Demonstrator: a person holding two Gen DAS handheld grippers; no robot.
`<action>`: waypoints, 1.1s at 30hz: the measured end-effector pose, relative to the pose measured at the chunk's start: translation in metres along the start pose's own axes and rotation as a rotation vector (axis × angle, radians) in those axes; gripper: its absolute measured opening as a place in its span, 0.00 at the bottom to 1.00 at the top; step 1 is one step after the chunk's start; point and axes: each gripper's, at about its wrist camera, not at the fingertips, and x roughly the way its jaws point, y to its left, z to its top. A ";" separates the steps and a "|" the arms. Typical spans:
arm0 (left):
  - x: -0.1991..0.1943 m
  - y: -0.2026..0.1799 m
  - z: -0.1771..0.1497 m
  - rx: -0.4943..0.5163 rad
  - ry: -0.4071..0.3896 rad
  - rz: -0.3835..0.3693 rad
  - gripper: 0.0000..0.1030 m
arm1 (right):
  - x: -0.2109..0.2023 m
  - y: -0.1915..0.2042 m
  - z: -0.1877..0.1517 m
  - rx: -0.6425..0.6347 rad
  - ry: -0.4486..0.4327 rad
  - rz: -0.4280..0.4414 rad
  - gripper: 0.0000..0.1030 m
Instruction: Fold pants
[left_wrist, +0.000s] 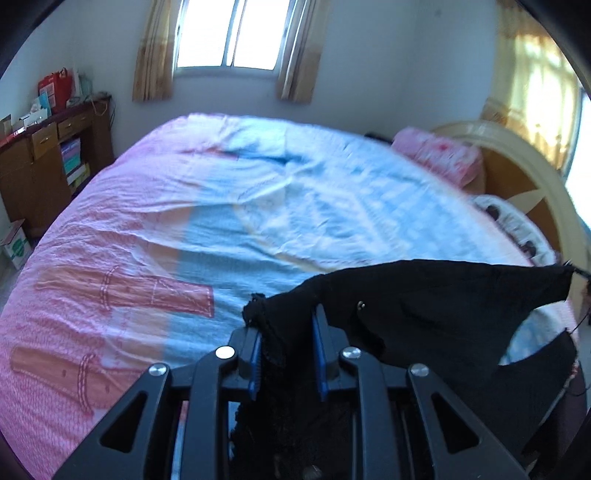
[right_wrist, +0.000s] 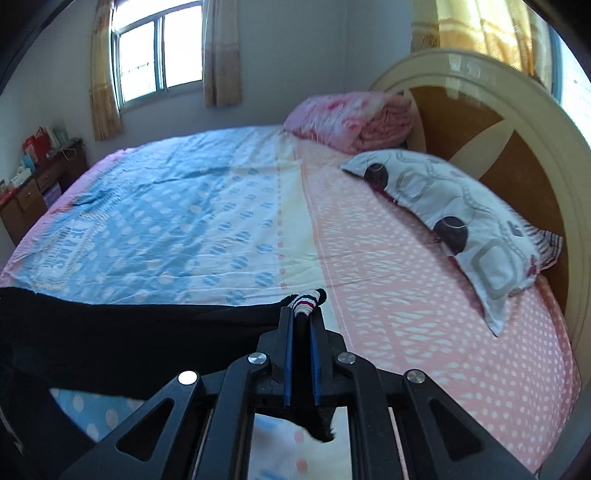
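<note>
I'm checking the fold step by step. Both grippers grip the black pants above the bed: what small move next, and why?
Probably lay the pants flat on the bedsheet: the left gripper and the right gripper hold them hanging.

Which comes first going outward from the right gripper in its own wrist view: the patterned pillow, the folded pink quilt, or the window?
From the right gripper, shut on the black pants:
1. Patterned pillow, to the right, by the headboard.
2. Folded pink quilt, farther up the bed, at its far corner.
3. Window, on the far wall, upper left.
</note>
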 end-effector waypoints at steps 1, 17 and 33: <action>-0.011 0.000 -0.006 -0.007 -0.019 -0.019 0.23 | -0.009 -0.002 -0.008 0.000 -0.012 -0.002 0.07; -0.085 0.009 -0.151 -0.033 -0.078 -0.147 0.23 | -0.082 -0.029 -0.186 0.025 0.108 0.024 0.08; -0.092 -0.006 -0.206 0.131 -0.100 -0.053 0.26 | -0.168 0.096 -0.213 -0.177 0.031 0.007 0.50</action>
